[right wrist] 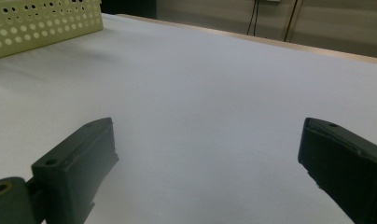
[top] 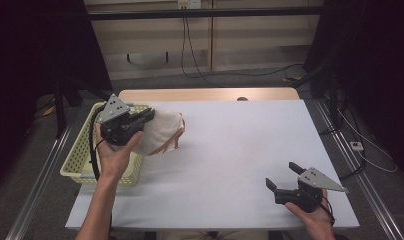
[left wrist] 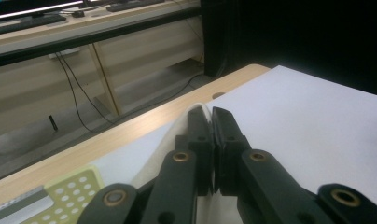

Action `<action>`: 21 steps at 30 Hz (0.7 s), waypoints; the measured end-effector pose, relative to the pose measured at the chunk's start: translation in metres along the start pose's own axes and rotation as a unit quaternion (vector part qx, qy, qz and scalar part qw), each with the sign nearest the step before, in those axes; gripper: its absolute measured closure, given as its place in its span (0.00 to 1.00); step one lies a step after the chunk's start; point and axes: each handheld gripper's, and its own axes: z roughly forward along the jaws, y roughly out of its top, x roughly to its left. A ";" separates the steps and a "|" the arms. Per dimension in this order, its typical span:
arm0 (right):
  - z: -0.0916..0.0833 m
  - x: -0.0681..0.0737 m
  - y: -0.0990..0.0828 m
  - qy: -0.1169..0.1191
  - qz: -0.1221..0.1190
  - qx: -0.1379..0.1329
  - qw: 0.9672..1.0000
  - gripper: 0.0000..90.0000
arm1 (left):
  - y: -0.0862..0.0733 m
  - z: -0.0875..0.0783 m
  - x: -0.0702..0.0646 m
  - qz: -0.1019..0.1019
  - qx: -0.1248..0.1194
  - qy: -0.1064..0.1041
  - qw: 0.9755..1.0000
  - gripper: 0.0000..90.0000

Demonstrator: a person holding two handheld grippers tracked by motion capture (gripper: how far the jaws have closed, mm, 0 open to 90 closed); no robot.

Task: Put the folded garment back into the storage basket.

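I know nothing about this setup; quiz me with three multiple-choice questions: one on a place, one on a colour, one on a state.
1. Where is the basket?
A. table's left edge
B. table's right edge
C. on the floor

2. What colour is the cloth?
A. blue
B. cream
C. black

3. How do the right gripper's jaws stand?
A. clamped on cloth
B. shut, empty
C. open, empty

Answers: 1 A, the high view shows it at the left edge. 2 B, a pale cream bundle in the left gripper. 3 C, jaws spread apart over the bare table.

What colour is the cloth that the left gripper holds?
Cream white cloth, with a pinkish strip at its edge; the high view shows it best.
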 end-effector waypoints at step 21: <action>0.001 0.001 0.000 0.003 -0.001 0.001 1.000 0.05 | 0.005 -0.030 0.017 -0.011 -0.026 0.022 0.999 0.97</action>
